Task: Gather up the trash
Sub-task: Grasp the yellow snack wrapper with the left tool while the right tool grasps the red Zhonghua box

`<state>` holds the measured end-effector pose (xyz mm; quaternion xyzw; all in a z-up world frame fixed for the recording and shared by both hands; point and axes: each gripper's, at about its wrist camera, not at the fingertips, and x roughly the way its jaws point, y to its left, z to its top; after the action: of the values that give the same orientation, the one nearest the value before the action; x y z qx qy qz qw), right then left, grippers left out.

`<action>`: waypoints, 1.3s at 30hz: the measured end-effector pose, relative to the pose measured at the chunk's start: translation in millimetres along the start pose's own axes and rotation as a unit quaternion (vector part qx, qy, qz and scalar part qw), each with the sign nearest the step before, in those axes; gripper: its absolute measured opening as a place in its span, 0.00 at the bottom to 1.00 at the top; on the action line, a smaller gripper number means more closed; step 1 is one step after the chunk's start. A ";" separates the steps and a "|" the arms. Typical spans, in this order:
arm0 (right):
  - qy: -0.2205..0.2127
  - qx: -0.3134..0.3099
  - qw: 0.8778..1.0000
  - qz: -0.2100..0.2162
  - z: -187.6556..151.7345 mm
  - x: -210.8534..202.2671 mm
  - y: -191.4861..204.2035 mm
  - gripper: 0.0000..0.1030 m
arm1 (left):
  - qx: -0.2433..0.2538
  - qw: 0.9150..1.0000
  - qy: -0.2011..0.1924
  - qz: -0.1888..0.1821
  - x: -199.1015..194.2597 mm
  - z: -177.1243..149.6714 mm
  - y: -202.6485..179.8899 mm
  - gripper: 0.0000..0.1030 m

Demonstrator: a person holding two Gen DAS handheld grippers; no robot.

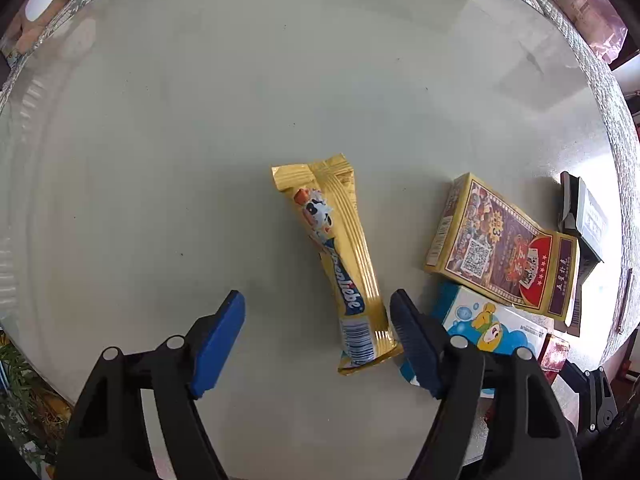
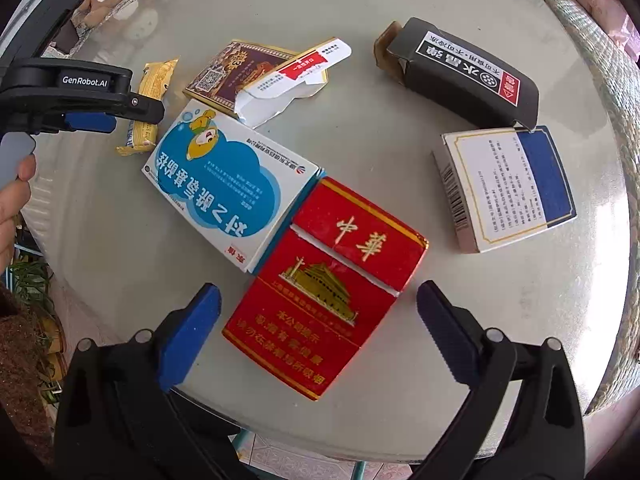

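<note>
Gold foil marks the one snack wrapper (image 1: 340, 264) lying flat on the glass-topped desk (image 1: 160, 140), between the parted blue pads of the left gripper (image 1: 318, 334), neither pad pressing it. Beside it lie six cartons: one red cigarette pack (image 2: 326, 288), framed by the wide-open right gripper (image 2: 320, 336) without touching it, one blue-and-white medicine box (image 2: 228, 184), one playing-card box (image 1: 504, 248), one torn white carton (image 2: 292, 80), one black box (image 2: 460, 72) and one white-and-navy box (image 2: 508, 188).

Left gripper (image 1: 318, 334) over glass table (image 1: 160, 140) — jaws apart, gold snack wrapper (image 1: 340, 256) between them, right pad (image 1: 412, 340) just beside it.
</note>
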<state>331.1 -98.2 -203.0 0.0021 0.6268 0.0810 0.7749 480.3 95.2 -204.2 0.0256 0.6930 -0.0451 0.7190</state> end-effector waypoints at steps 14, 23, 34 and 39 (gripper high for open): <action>-0.024 -0.037 0.998 -0.037 -9.3 -10.8 1.1 0.58 | 0.007 1.000 0.016 -0.007 2.6 -4.2 7.8 0.21; -0.040 -0.043 0.998 -0.027 -33.2 -43.3 -18.8 0.56 | 0.015 1.000 -0.009 -0.003 -12.7 -39.3 0.6 0.20; -0.131 -0.060 0.987 -0.067 -36.7 -124.7 -30.6 0.56 | 0.080 0.994 -0.065 0.026 -70.1 -104.6 -26.8 0.20; -0.149 -0.085 0.982 -0.074 -48.4 -153.6 -25.9 0.56 | 0.126 0.988 -0.090 0.016 -112.4 -146.8 -55.7 0.20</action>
<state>256.3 -148.2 -66.9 -0.0982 0.4933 0.0749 0.8610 324.8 57.7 -96.1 0.1223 0.6136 -0.1228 0.7704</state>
